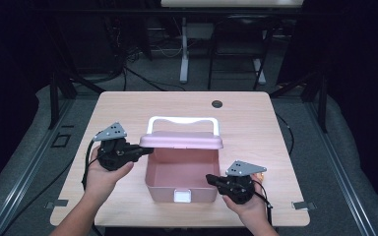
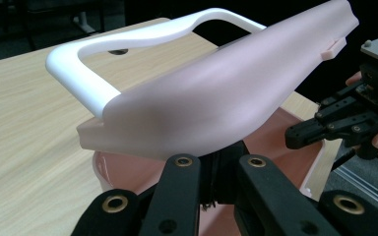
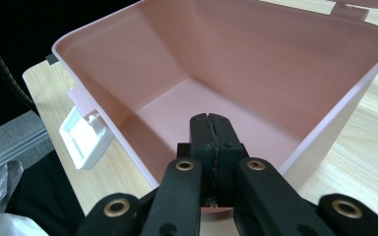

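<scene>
A pink plastic box point(image 1: 162, 189) stands open in the middle of the table, its inside bare point(image 3: 216, 98). Its pink lid point(image 1: 182, 141) is tilted up at the back, with a white handle point(image 1: 182, 119) on it. My left gripper point(image 1: 146, 150) is shut, its tips under the lid's left edge point(image 2: 128, 142) and touching it. My right gripper point(image 1: 210, 179) is shut with nothing between its jaws, its tips point(image 3: 210, 123) over the rim at the box's front right corner. A white latch point(image 3: 83, 135) hangs on the front wall.
The wooden table point(image 1: 118, 108) has a dark round hole point(image 1: 217, 103) near its far edge. An orange thing point(image 1: 262, 172) peeks out behind my right hand. Black frames and a white table leg point(image 1: 183, 49) stand beyond the table.
</scene>
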A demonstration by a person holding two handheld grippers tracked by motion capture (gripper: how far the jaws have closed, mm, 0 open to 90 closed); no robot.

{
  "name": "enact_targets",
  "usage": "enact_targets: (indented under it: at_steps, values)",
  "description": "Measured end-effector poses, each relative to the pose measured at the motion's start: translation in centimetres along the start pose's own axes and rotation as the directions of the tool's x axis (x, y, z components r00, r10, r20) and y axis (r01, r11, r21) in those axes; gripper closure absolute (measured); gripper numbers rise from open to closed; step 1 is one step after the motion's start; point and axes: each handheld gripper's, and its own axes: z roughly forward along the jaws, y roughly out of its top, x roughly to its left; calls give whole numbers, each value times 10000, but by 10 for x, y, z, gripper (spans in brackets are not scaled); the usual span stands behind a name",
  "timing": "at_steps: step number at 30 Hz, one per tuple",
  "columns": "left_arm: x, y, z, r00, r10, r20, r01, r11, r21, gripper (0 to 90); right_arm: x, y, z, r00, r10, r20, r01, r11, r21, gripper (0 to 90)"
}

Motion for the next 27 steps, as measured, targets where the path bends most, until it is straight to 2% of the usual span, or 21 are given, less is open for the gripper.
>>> enact_targets:
  at_steps: [7, 13, 16, 27]
  values:
    - [2, 6, 1, 10000, -43, -78, 42, 10000, -37, 898, 0, 0, 0, 10000, 0, -1, 0, 10000, -21, 900]
    - [6, 10, 2, 9998, -173, -26, 172, 9996, -211, 898, 1, -1, 0, 9998, -196, 94, 196, 9998, -27, 900]
    - [9, 12, 3, 9997, -252, 24, 252, 9994, -247, 898, 0, 0, 0, 9999, -150, 27, 150, 9999, -24, 900]
    - [12, 19, 5, 9995, -289, -103, 287, 9993, -220, 899, 1, -1, 0, 9997, -217, 60, 218, 9997, -91, 900]
